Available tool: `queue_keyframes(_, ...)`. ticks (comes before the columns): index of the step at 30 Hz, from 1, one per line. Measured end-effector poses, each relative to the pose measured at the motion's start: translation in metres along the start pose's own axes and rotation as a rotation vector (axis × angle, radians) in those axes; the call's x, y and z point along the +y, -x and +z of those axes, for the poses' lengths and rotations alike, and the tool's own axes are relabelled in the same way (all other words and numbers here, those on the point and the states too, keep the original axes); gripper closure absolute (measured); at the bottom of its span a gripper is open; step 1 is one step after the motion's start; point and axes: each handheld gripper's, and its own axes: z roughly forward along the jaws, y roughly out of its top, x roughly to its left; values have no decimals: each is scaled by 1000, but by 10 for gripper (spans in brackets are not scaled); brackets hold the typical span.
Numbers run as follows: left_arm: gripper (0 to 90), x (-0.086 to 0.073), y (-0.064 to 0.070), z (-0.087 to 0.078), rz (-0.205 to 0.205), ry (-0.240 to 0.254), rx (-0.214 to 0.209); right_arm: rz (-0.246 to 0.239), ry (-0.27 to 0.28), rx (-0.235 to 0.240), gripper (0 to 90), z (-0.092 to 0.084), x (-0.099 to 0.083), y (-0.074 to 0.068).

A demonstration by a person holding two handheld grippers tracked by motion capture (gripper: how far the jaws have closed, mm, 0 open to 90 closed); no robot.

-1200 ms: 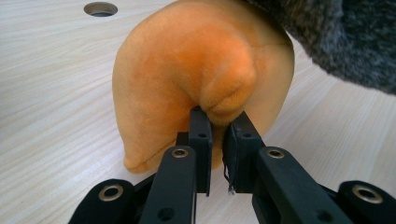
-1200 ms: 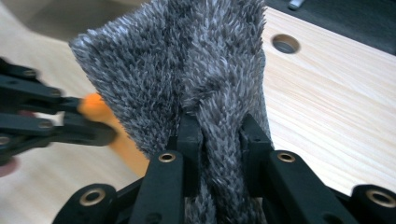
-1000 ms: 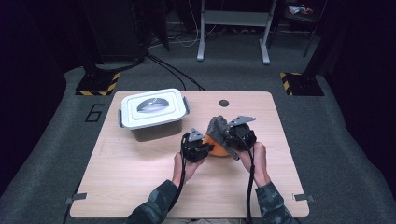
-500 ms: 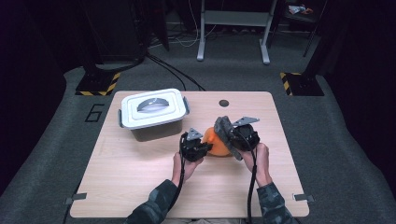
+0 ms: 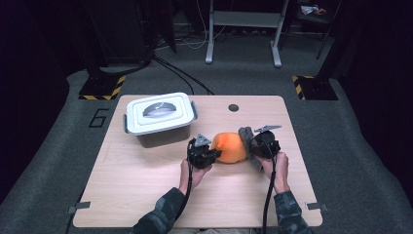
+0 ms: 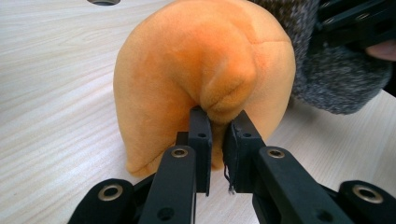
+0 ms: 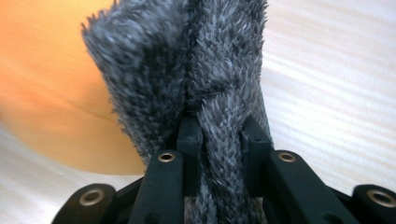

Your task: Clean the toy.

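You have the orange plush toy (image 5: 229,147) lying just right of the middle of the surface (image 5: 146,195), toward its near edge, and each of your tools has a bite on it. Your left tool (image 6: 217,122) is pinching a small fold of the orange pile, jaws pressed nearly together; your right tool (image 7: 219,128) is clamped on the grey furry part (image 7: 201,60) at the toy's right end. It looks light and very soft, so it should squash and stretch rather than resist: a thin pinch of fur could slip free if you pull hard, and a deeper fold or a seam would probably hold better. Toward the far left corner stands a lidded white box (image 5: 158,119); its lid is on, so you cannot tell what is inside.
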Motion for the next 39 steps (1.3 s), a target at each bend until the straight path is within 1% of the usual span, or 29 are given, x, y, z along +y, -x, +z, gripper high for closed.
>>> queue_keyframes(1, 817, 0, 0, 0, 0, 0, 0, 18, -15, 5, 742, 4, -2, 3)
queue_keyframes(3, 818, 0, -1, 0, 4, -4, 1, 36, -40, 10, 741, 12, -5, 9)
queue_keyframes(5, 818, -1, -2, 0, 0, -1, 2, 49, -80, 8, 740, 22, -8, 13)
queue_keyframes(7, 819, -2, -3, -1, -3, -3, -1, 51, -111, 15, 741, 30, -12, 16)
queue_keyframes(8, 819, -2, -4, -1, 0, -4, 1, 54, -110, 21, 741, 31, -13, 17)
queue_keyframes(10, 818, -2, -4, -2, -1, 0, 7, 60, -98, 19, 743, 26, -12, 19)
queue_keyframes(11, 818, -2, -3, -2, -4, 1, 6, 60, -85, 11, 743, 20, -11, 20)
queue_keyframes(13, 817, -2, -3, -2, -1, 0, 4, 67, -43, 11, 744, 6, -7, 23)
queue_keyframes(15, 818, -2, -3, -2, -2, 3, 4, 55, 1, 2, 744, -10, -2, 22)
queue_keyframes(16, 817, -2, -3, -2, 0, 3, 5, 38, 23, 10, 744, -17, 2, 20)
queue_keyframes(17, 817, -2, -2, -2, -1, 5, 6, 29, 41, 15, 744, -25, 5, 16)
queue_keyframes(18, 817, -2, -1, -2, -1, 6, 6, 10, 61, 18, 744, -31, 9, 11)
queue_keyframes(19, 817, -2, -1, -2, 1, 4, 5, -3, 77, 26, 744, -37, 12, 5)
queue_keyframes(21, 817, -2, -1, -2, 3, 4, 6, -52, 103, 43, 743, -46, 19, -9)
queue_keyframes(22, 817, -2, -1, -2, 4, 4, 7, -78, 117, 53, 742, -48, 22, -16)
queue_keyframes(23, 816, -2, -1, -2, 5, 7, 9, -81, 115, 61, 741, -50, 25, -25)
queue_keyframes(25, 816, -2, -1, -2, 8, 5, 11, -135, 132, 86, 739, -50, 31, -36)
queue_keyframes(27, 816, -2, -1, -2, 10, 4, 10, -153, 130, 95, 738, -47, 35, -46)
queue_keyframes(28, 816, -2, 0, -2, 11, 4, 11, -158, 120, 102, 738, -45, 37, -50)
queue_keyframes(30, 816, -1, -1, -2, 15, 2, 13, -186, 99, 100, 738, -38, 39, -55)
queue_keyframes(32, 815, -2, -1, -2, 10, 3, 11, -195, 93, 83, 738, -33, 38, -59)
queue_keyframes(33, 815, -2, -1, -1, 4, 5, 8, -190, 94, 80, 739, -33, 38, -59)
queue_keyframes(34, 815, -2, -1, -1, 12, 3, 9, -199, 99, 81, 738, -33, 37, -58)
queue_keyframes(35, 815, -2, -1, -1, 15, 3, 10, -193, 95, 77, 738, -33, 37, -57)
queue_keyframes(38, 815, -1, -1, -2, 17, 2, 9, -190, 89, 53, 737, -34, 35, -52)
queue_keyframes(39, 814, -2, -1, -1, 10, 4, 9, -182, 85, 49, 737, -34, 33, -50)
